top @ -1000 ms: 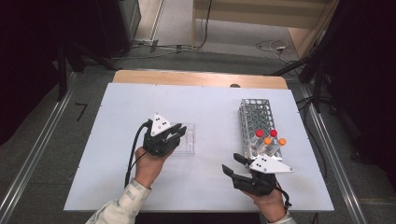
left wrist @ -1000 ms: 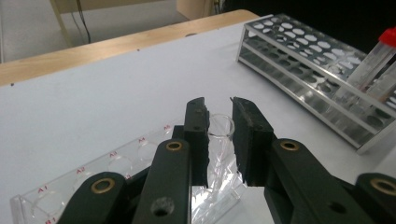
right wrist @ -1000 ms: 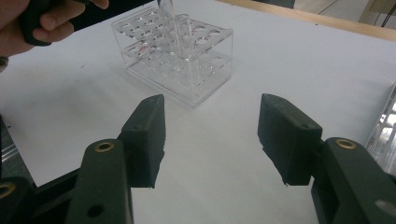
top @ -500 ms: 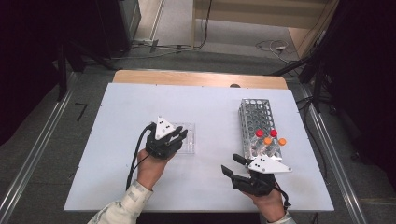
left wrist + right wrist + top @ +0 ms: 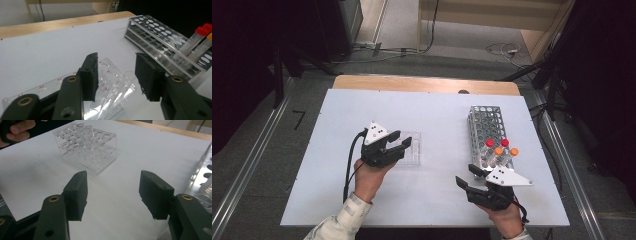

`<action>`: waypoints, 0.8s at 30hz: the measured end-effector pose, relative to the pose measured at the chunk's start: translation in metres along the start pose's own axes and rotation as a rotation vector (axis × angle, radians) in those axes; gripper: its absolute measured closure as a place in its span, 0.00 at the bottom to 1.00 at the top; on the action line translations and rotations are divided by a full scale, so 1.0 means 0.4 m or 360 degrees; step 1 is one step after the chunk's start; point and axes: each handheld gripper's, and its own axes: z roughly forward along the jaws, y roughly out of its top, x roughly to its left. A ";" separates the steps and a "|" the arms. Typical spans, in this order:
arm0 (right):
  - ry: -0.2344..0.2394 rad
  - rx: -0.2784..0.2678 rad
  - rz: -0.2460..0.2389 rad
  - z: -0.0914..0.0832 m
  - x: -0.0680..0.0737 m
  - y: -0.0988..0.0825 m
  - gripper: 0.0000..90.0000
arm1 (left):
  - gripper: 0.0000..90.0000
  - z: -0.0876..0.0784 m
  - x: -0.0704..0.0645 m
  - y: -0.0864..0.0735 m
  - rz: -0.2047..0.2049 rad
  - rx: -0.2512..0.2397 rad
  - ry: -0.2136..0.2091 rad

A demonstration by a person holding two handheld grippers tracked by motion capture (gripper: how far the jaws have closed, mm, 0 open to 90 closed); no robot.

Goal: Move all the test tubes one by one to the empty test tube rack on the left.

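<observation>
Clear rack point(image 5: 408, 148) under left claw point(image 5: 401, 146), just opening

1. The clear tube rack point(image 5: 408, 148) stands left of centre on the counter point(image 5: 432, 115).
2. The metal tube rack point(image 5: 488, 131) stands well apart, at the right.
3. Capped tubes point(image 5: 500, 151) sit in its near end.

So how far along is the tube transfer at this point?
Two clear tubes already stand in the clear acrylic rack. The left gripper sits over them, its jaws just opened with nothing pressed between the pads. The right gripper is open over bare table. Four capped tubes remain in the metal rack.
</observation>
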 end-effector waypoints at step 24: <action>-0.0277 -0.0077 0.0111 -0.082 -0.090 -0.030 0.43 | 0.27 -0.004 0.012 0.000 -0.0033 -0.0001 0.0099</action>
